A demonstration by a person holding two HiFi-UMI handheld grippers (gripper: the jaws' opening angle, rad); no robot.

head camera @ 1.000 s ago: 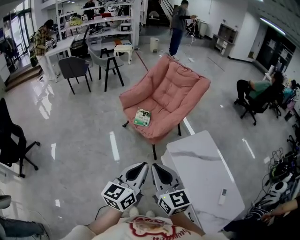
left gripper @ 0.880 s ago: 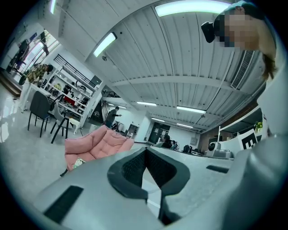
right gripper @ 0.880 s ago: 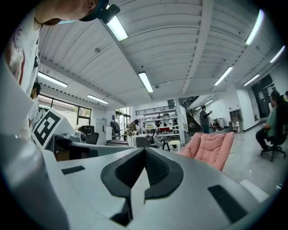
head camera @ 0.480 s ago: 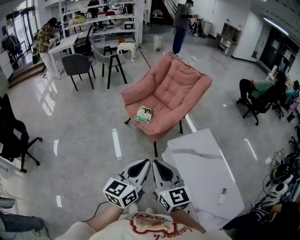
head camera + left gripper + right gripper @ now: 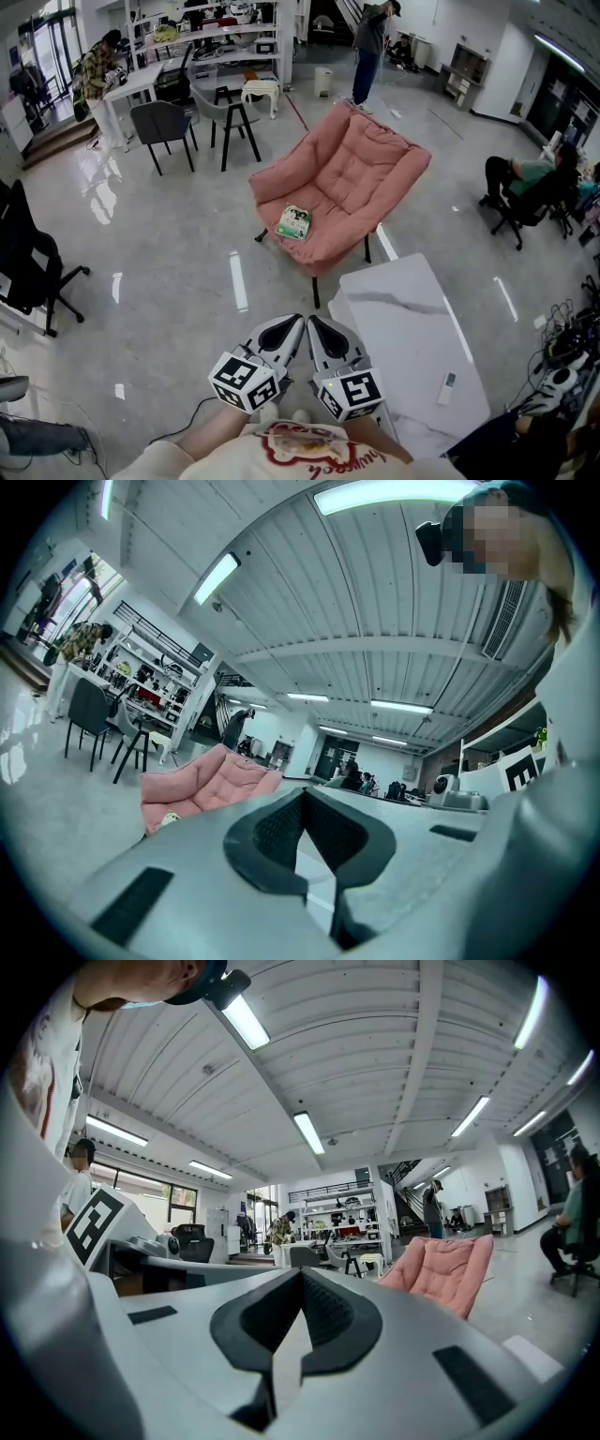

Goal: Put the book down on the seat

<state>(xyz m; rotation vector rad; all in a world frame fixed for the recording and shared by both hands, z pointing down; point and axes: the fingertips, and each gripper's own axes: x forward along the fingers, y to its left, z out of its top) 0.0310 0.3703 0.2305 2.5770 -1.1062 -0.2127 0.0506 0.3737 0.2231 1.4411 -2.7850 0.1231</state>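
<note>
Presently, 1 book (image 5: 294,221), green-covered, is recorded lying flat on the seat of the pink armchair (image 5: 342,192). It is placed toward the seat's front edge, at the left side as seen in the head view, well apart from both tongs.

Left tongs (image 5: 289,328): closed, nothing held; the pads are seen pressed together in the left gripper view. Right tongs (image 5: 319,330): closed likewise, nothing held. Both are carried side by side, tips nearly touching, close against the person's body and above the grey floor (image 5: 169,272). They are just beside the near end of the white marble table (image 5: 412,347), on which 1 small remote control (image 5: 448,382) is noted.

Change over the last second: the book has not been shifted on the seat, and both tongs have been kept shut and together. Only the viewpoint has been moved slightly, so the armchair is now seen a little higher in the head view.

Assessment: the placement is judged complete, since the book is already released and at rest. No further handling of it is thought to be required.
</note>
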